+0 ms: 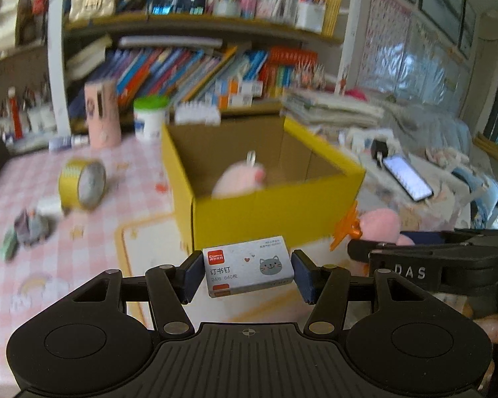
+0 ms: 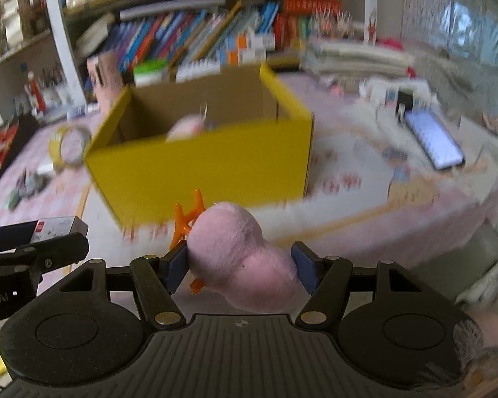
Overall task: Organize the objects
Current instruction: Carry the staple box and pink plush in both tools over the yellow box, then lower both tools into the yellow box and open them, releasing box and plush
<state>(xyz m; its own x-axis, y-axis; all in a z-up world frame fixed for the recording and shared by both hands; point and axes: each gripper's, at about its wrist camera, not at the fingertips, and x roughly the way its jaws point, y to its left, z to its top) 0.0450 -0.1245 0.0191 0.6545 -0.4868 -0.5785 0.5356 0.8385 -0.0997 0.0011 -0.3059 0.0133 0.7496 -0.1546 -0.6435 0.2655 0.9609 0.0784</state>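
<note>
My left gripper (image 1: 248,273) is shut on a small grey staple box (image 1: 248,270) with a cat picture, held above the table in front of the yellow cardboard box (image 1: 275,212). My right gripper (image 2: 239,268) is shut on a pink plush toy (image 2: 235,255) with orange feet (image 2: 187,219), also in front of the yellow box (image 2: 199,172). A second pink plush (image 1: 239,179) lies inside the box. In the left wrist view, the right gripper and its plush (image 1: 381,224) show at the right. In the right wrist view, the staple box (image 2: 54,227) shows at the left.
On the pink checked tablecloth (image 1: 33,172) lie a yellow tape roll (image 1: 81,184) and small items (image 1: 30,229) at the left. A pink cup (image 1: 103,112) and a green-lidded jar (image 1: 150,117) stand behind. A phone (image 1: 406,177) lies at the right. Bookshelves fill the back.
</note>
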